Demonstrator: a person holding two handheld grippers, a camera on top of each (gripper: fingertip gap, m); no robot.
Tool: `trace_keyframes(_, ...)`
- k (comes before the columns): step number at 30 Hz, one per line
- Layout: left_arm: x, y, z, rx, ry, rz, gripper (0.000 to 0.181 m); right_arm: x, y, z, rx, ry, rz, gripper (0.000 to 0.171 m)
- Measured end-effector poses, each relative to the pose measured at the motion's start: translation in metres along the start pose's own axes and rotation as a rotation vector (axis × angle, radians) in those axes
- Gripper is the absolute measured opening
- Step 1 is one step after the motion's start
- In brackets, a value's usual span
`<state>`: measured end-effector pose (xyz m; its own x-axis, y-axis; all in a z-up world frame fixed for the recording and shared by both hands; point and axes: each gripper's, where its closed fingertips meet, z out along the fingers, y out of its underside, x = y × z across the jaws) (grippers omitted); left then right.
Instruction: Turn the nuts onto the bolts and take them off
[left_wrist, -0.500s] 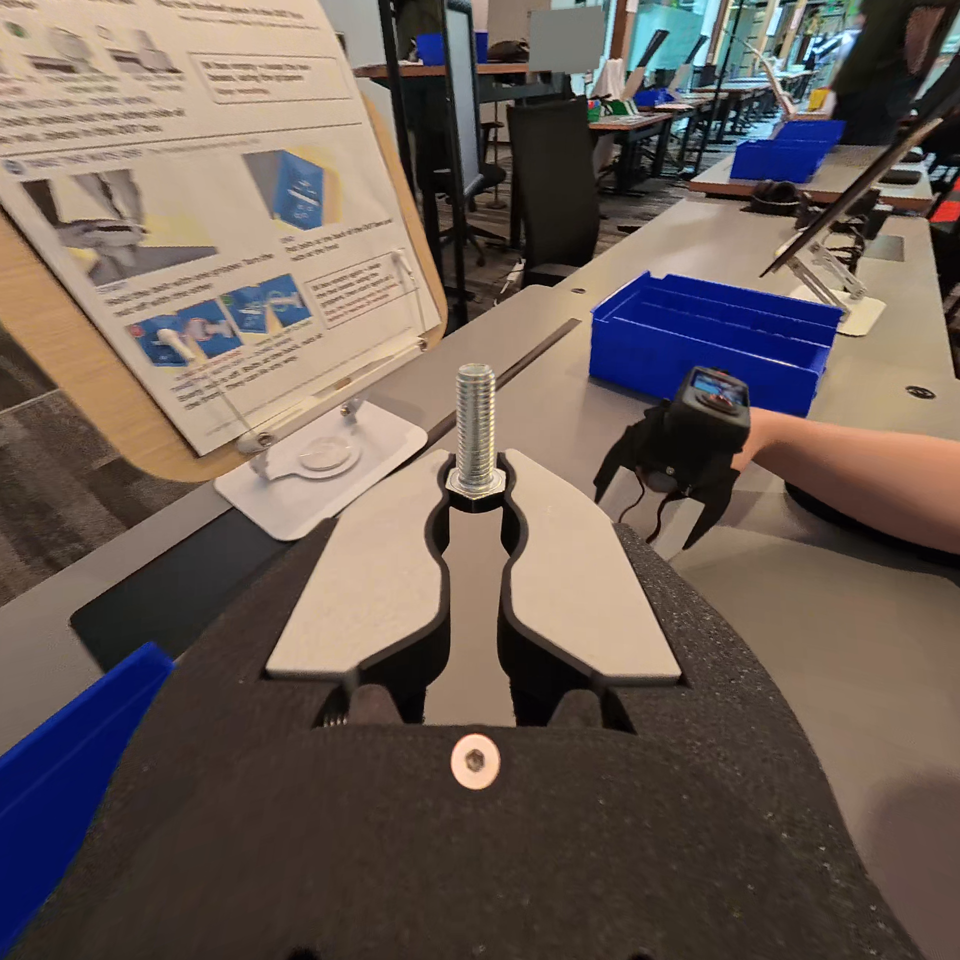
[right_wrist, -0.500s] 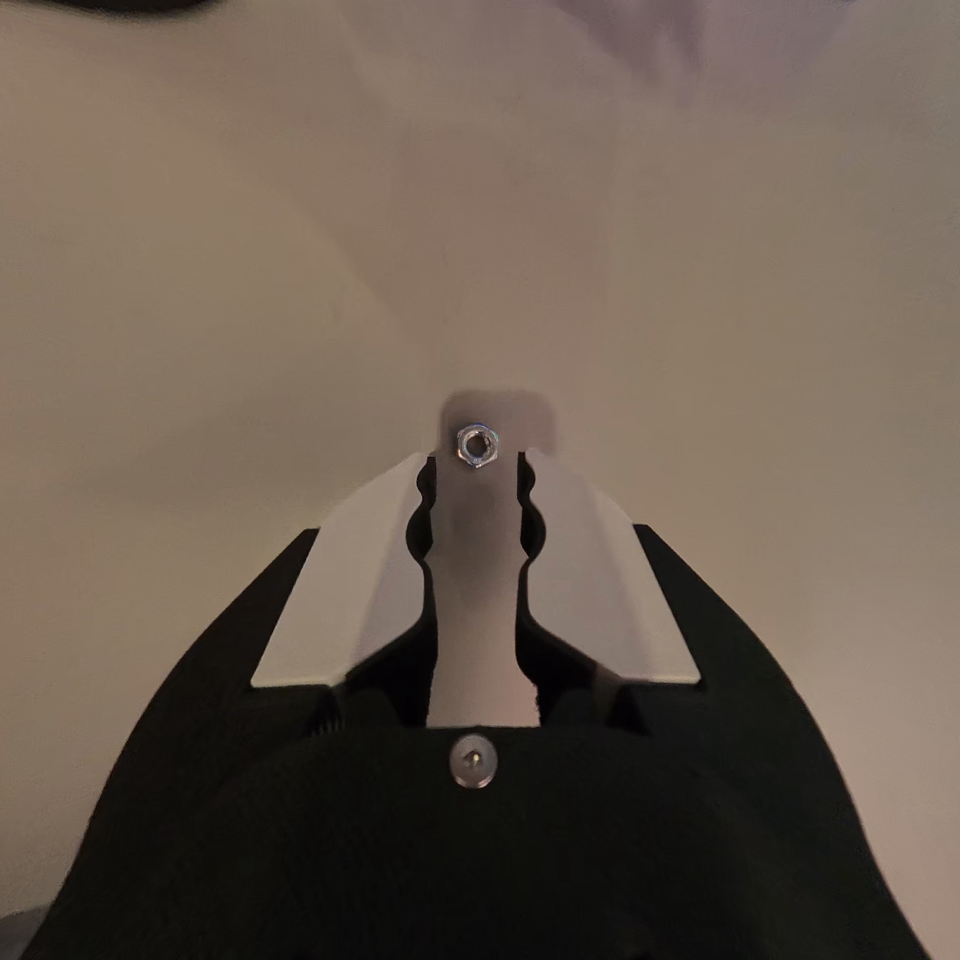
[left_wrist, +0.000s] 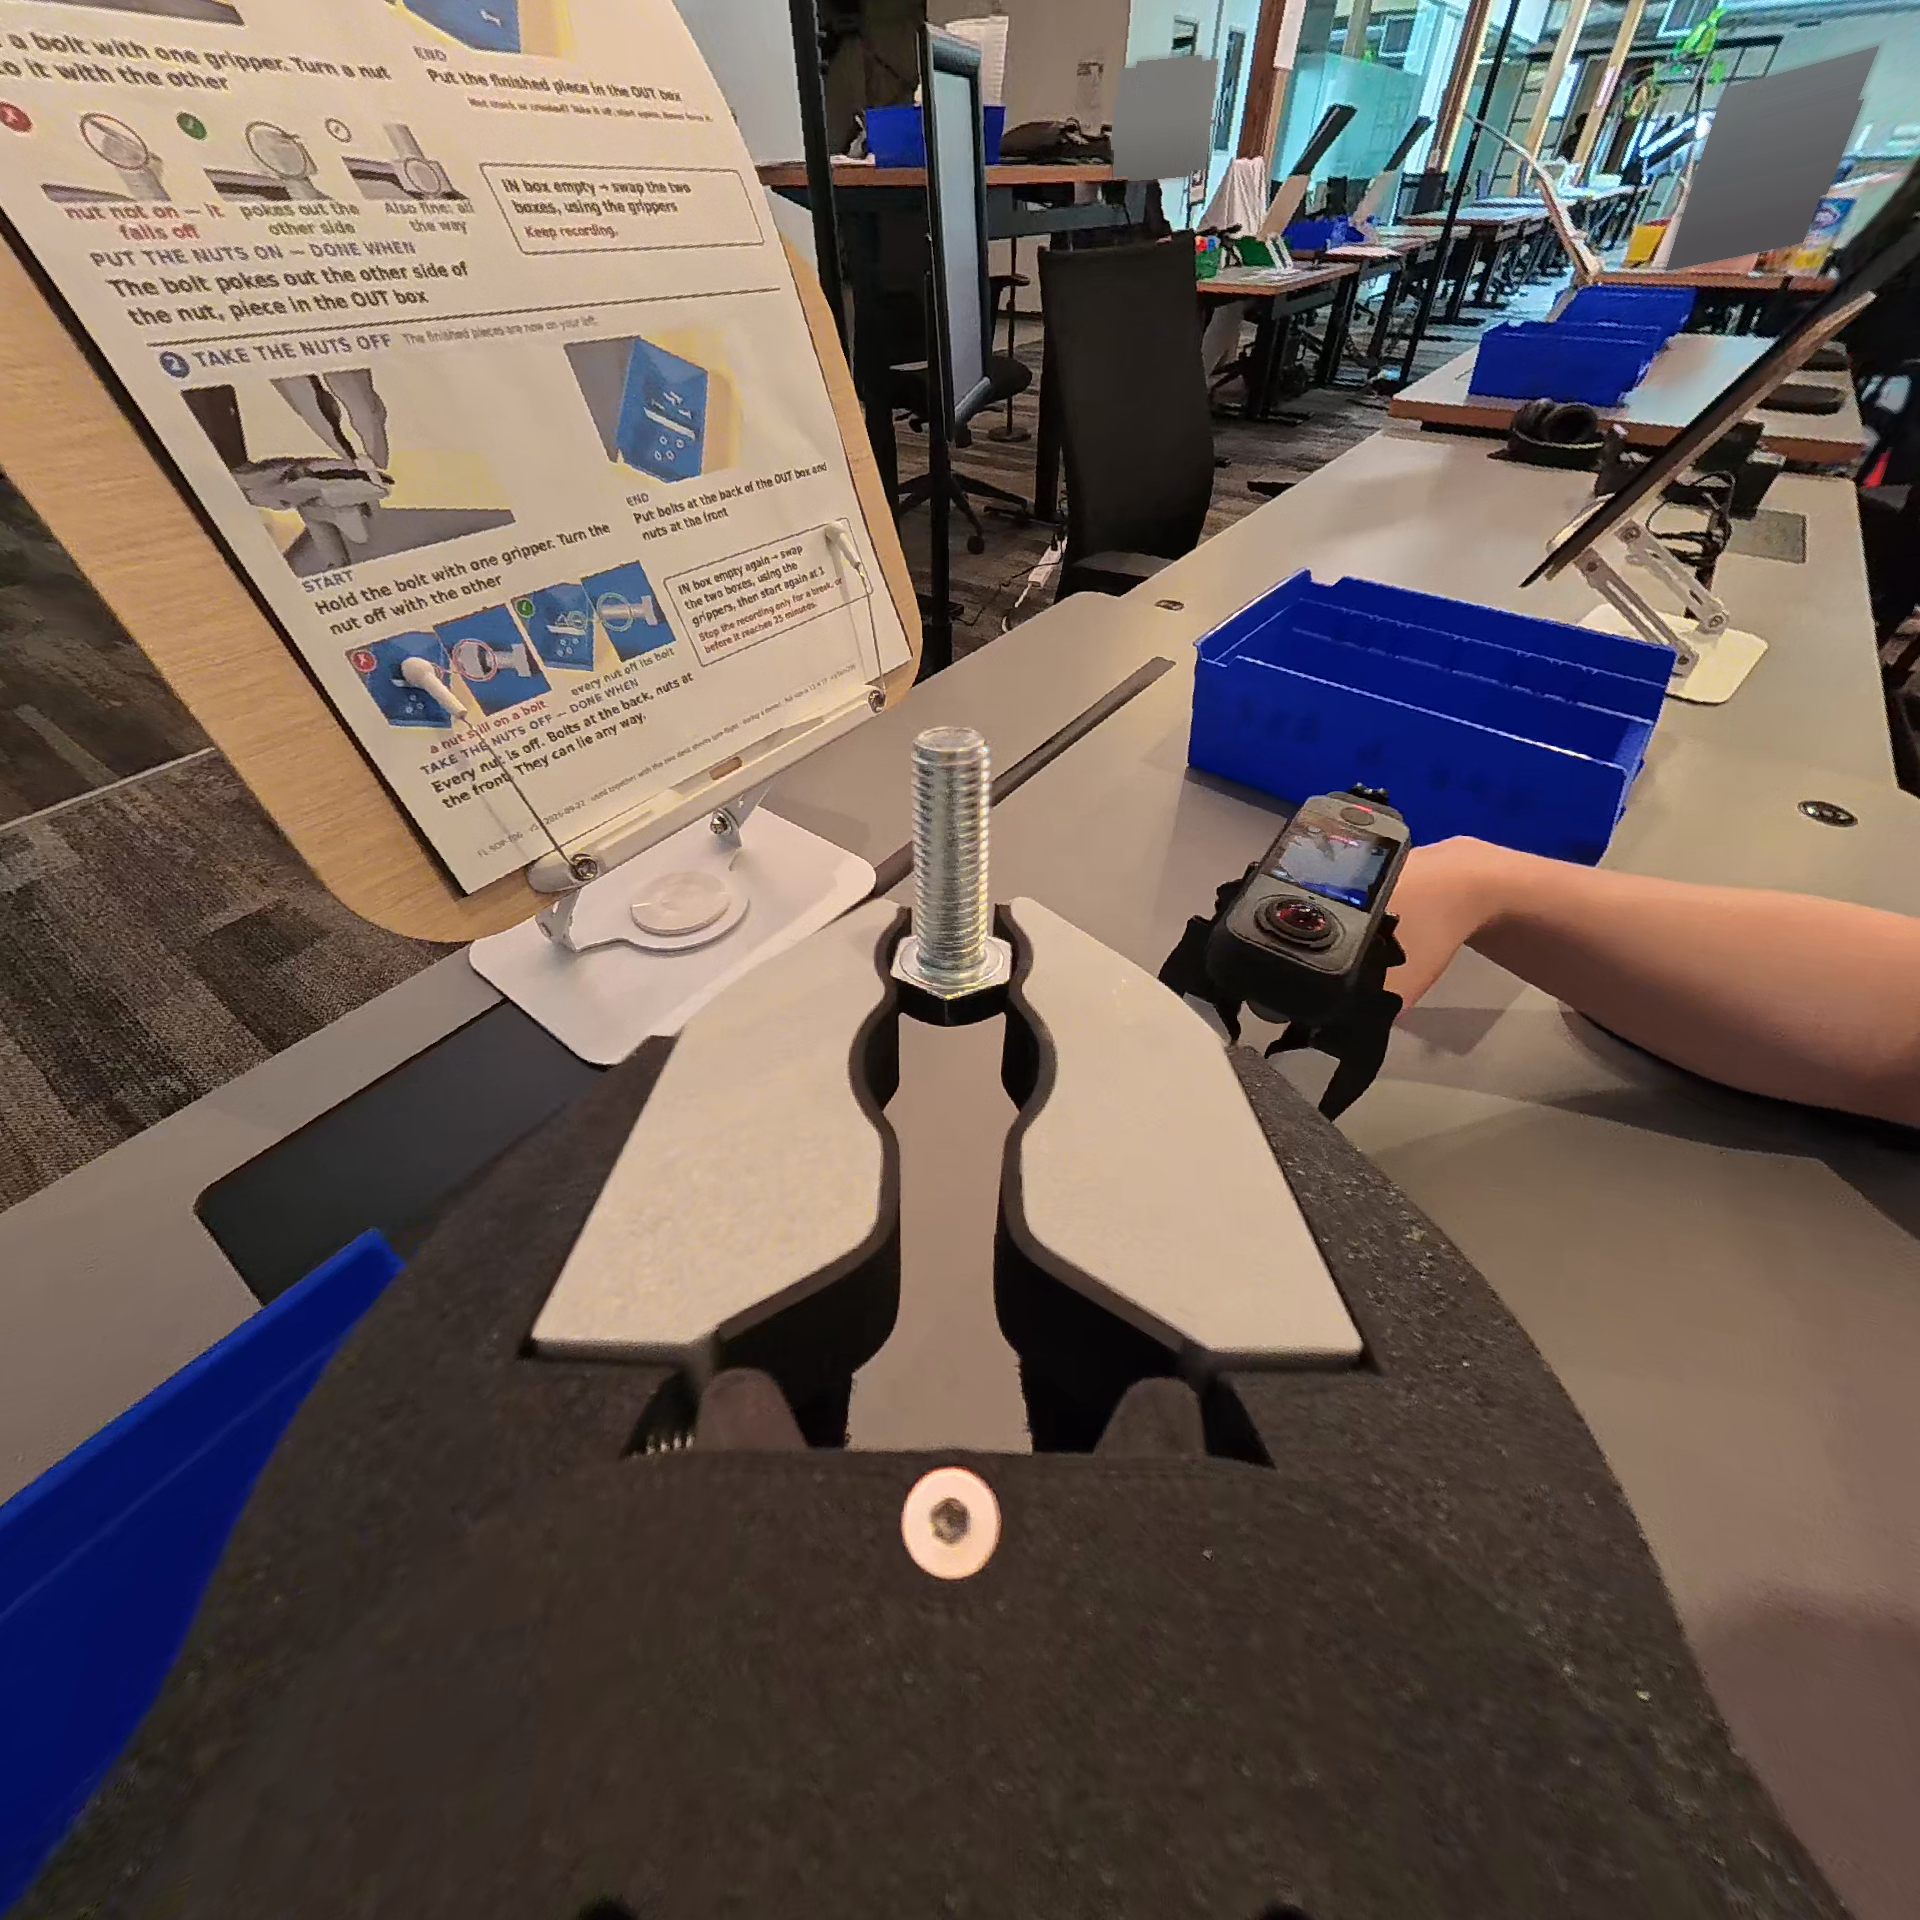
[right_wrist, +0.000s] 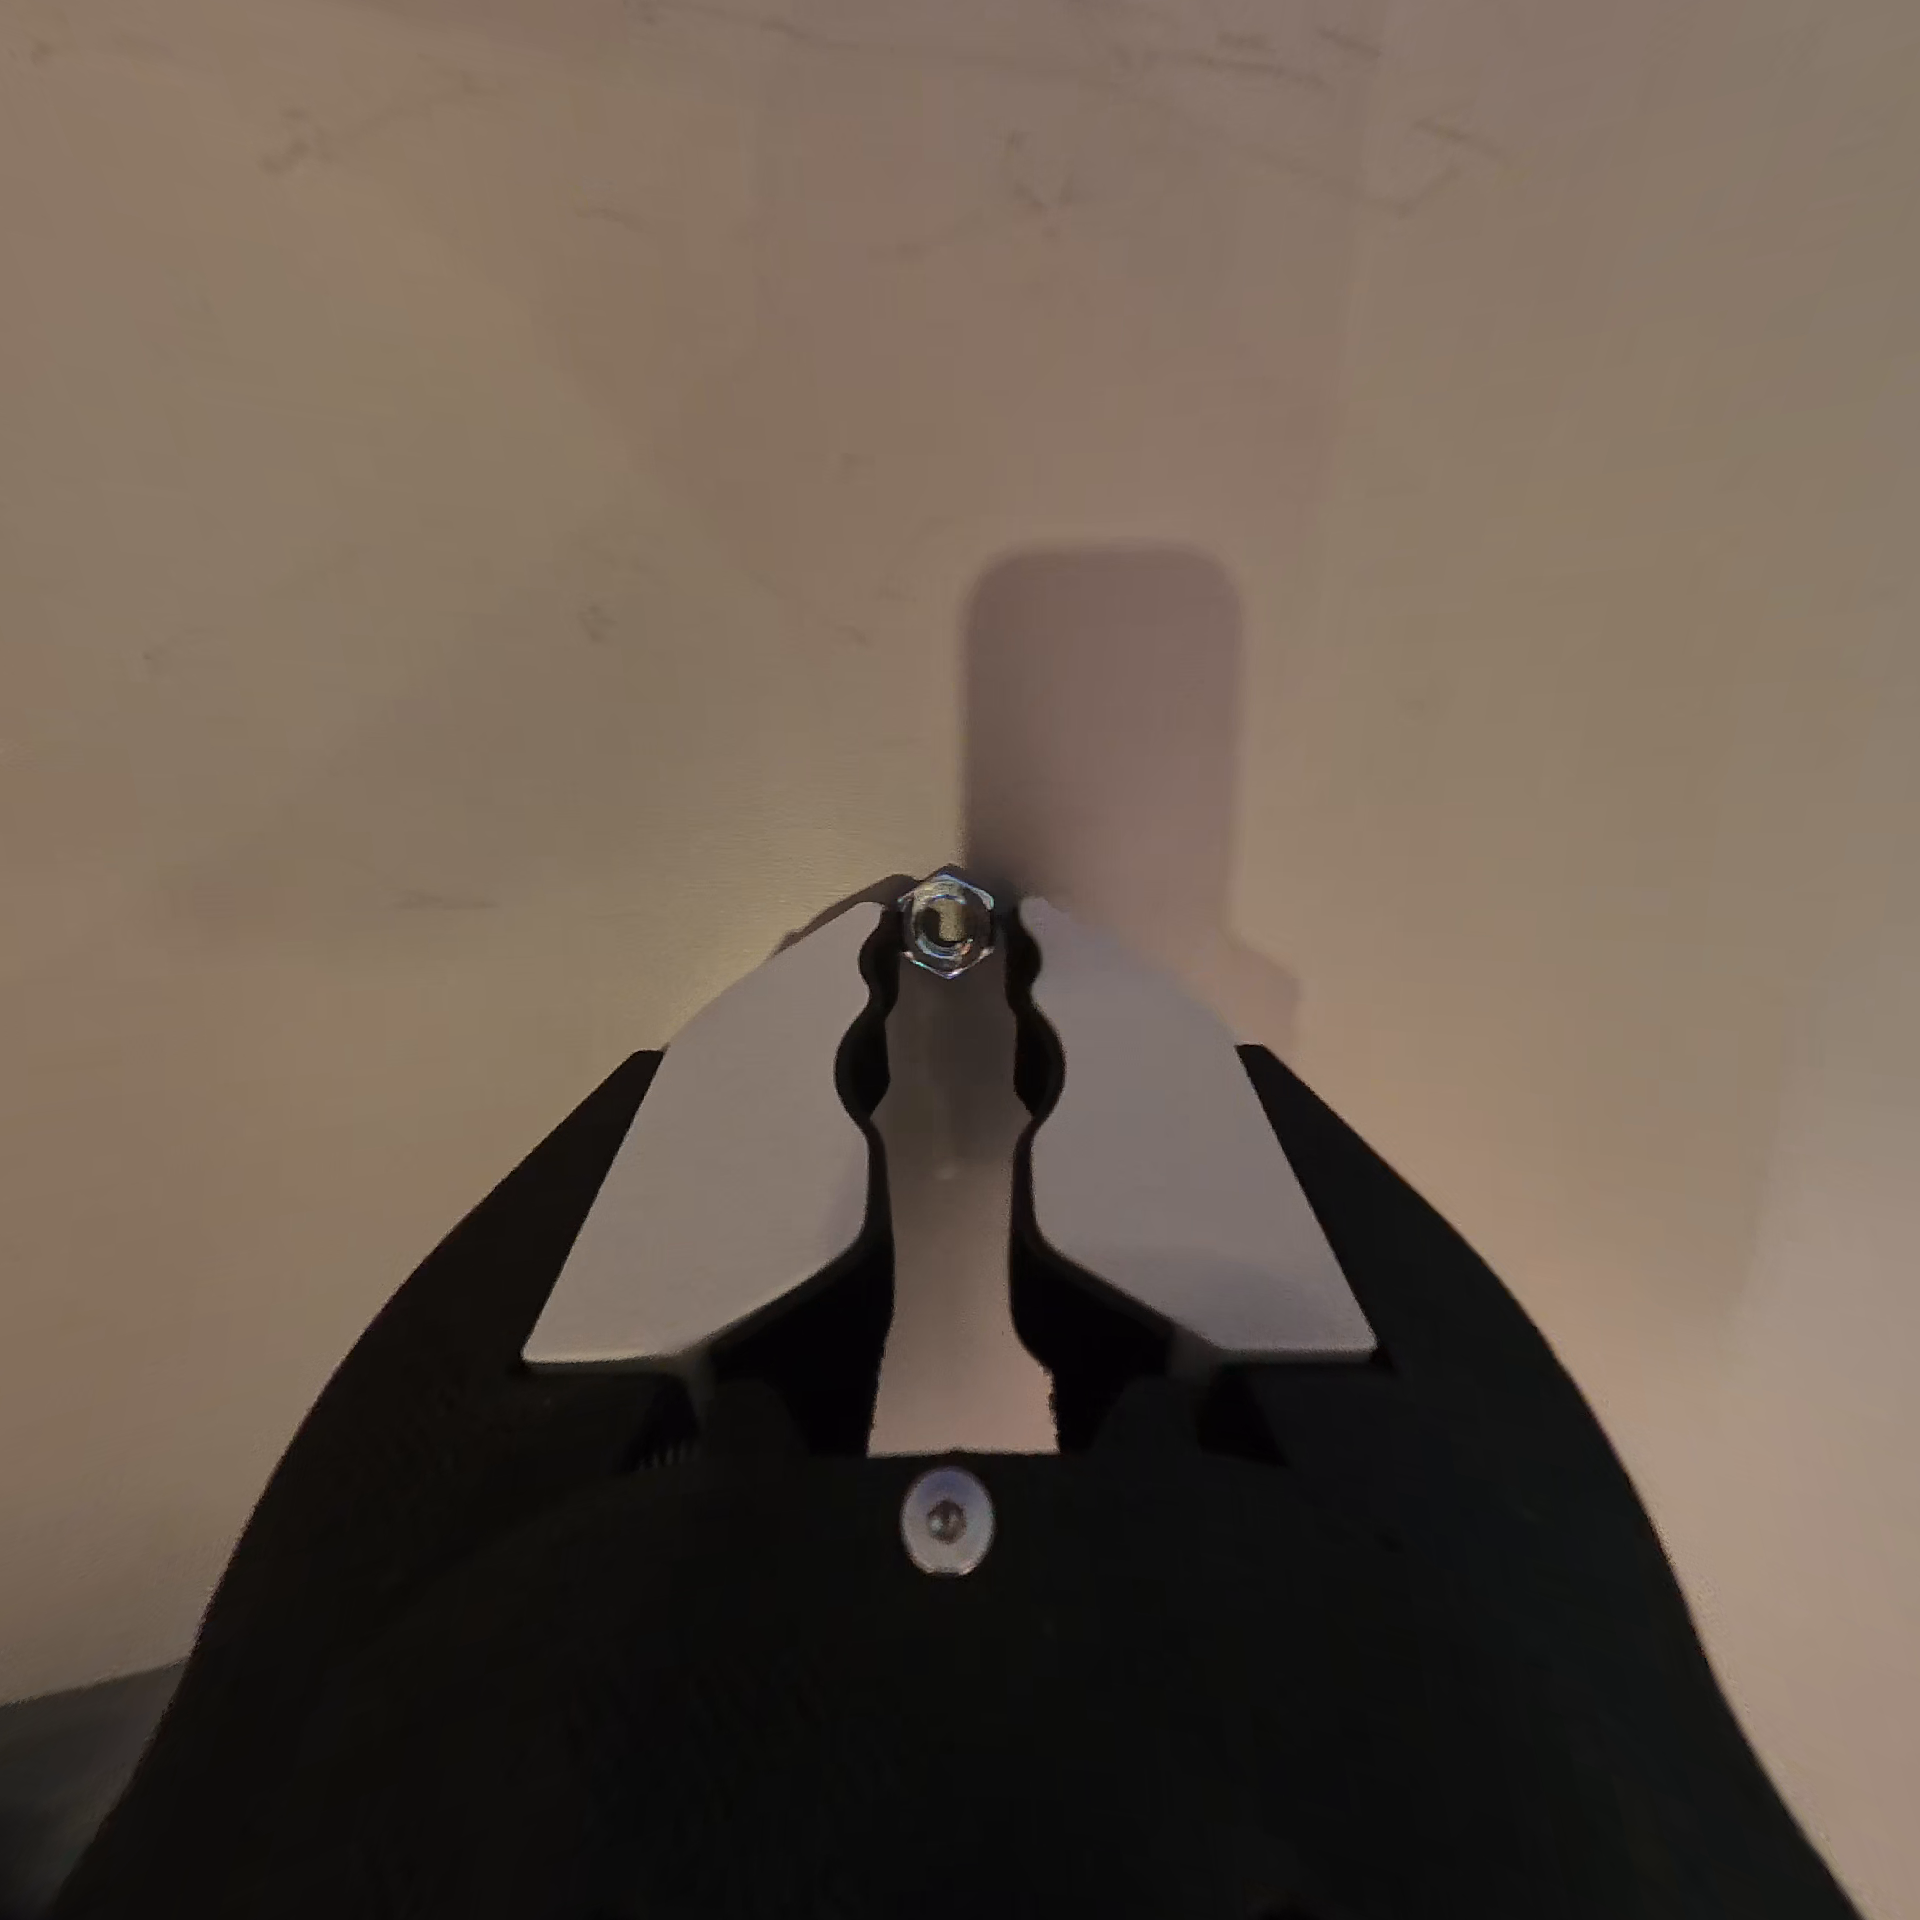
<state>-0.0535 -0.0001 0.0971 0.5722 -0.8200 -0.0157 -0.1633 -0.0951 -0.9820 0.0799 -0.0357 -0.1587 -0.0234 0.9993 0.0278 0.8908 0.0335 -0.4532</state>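
The left gripper (left_wrist: 948, 971) is clamped on the hex head of a threaded zinc-plated steel bolt (left_wrist: 948, 831), upright at twelve o'clock. The right gripper (right_wrist: 945, 930) pinches a small shiny steel hex nut (right_wrist: 945, 928) by its flats: light, rigid, probably slippery. At two o'clock, farther off, sits a blue plastic bin (left_wrist: 1423, 717).

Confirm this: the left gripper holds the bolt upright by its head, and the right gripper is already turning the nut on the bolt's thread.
Not quite. The left gripper does hold the bolt upright by its head, but its thread is bare in the left wrist view. The right gripper is down at the table, closed around the nut, as the right wrist view shows.
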Motion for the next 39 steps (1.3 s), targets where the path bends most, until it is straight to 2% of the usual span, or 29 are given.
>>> trace_keyframes(4,0.002,0.005,0.007,-0.019,0.014,-0.001,0.015,-0.001,0.001,-0.002,0.011,0.002,-0.013,0.018)
trace_keyframes(6,0.004,0.012,0.015,-0.042,0.028,0.000,0.015,0.001,-0.004,-0.016,0.071,0.022,-0.015,0.018)
trace_keyframes(8,0.008,0.019,0.027,-0.058,0.057,-0.002,0.015,0.000,-0.017,-0.046,0.185,0.045,-0.005,0.018)
trace_keyframes(11,0.027,0.034,0.056,-0.077,0.159,0.014,0.015,-0.003,-0.042,-0.112,0.403,0.130,-0.011,0.018)
trace_keyframes(14,0.060,0.050,0.089,-0.080,0.267,0.079,0.014,-0.015,-0.062,-0.178,0.635,0.194,-0.012,0.018)
trace_keyframes(16,0.087,0.060,0.108,-0.083,0.348,0.109,0.014,-0.025,-0.068,-0.203,0.717,0.191,0.003,0.018)
trace_keyframes(20,0.128,0.080,0.130,-0.103,0.434,0.224,0.014,-0.024,-0.063,-0.203,0.662,0.228,0.029,0.018)
trace_keyframes(24,0.147,0.093,0.134,-0.147,0.480,0.302,0.014,-0.032,-0.061,-0.192,0.615,0.193,-0.013,0.018)
trace_keyframes(34,0.164,0.110,0.131,-0.241,0.525,0.425,0.014,-0.042,-0.052,-0.170,0.462,0.185,-0.102,0.018)
trace_keyframes(39,0.178,0.116,0.124,-0.255,0.613,0.458,0.014,-0.055,-0.050,-0.168,0.426,0.167,-0.181,0.018)
